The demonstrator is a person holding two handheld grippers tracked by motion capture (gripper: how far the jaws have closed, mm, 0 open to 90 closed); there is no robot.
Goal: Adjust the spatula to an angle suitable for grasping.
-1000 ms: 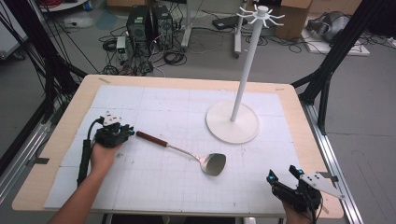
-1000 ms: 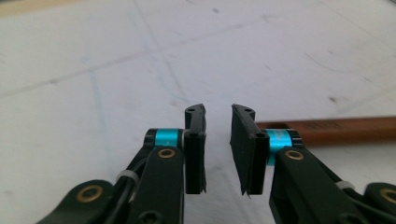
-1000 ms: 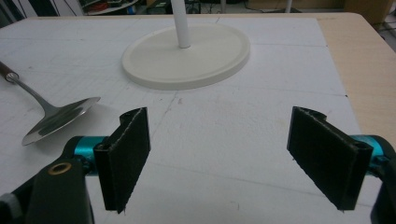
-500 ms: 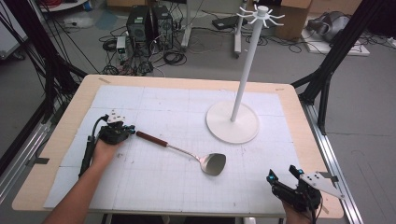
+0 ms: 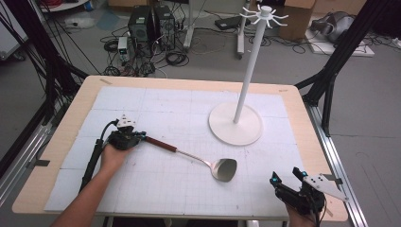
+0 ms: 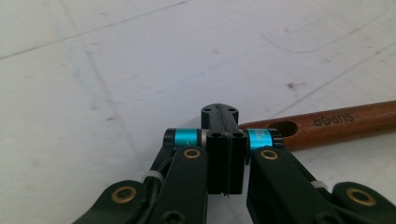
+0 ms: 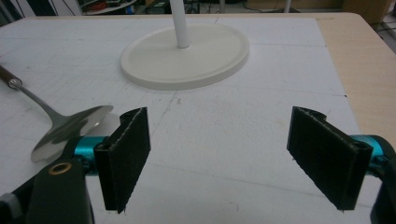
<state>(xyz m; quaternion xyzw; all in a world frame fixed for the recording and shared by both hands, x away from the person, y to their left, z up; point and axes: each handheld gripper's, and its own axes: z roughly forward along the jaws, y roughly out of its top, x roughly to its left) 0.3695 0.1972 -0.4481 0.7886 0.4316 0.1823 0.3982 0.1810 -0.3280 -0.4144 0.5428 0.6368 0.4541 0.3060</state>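
A metal serving spoon [image 5: 224, 169] with a brown wooden handle [image 5: 161, 143] lies on the white mat, bowl toward the near right. My left gripper [image 5: 138, 137] rests low on the mat at the handle's end. In the left gripper view its jaws [image 6: 219, 113] are pressed together with nothing between them. The handle [image 6: 336, 122], with its hanging hole, lies just to their right, touching or nearly so. At the table's near right corner my right gripper [image 5: 286, 175] is open and holds nothing; its jaws [image 7: 219, 154] point at the stand, with the spoon bowl [image 7: 70, 126] to their left.
A white hook stand rises from a round base [image 5: 235, 124] at the mat's far right; its pole [image 5: 249, 71] ends in a ring of hooks. The base [image 7: 187, 56] lies ahead of my right gripper. Bare wooden table edge [image 5: 321, 142] borders the mat.
My left gripper has slid right along the mat up against the handle's end, and the spoon seems to have shifted slightly right. The right gripper has stayed put.
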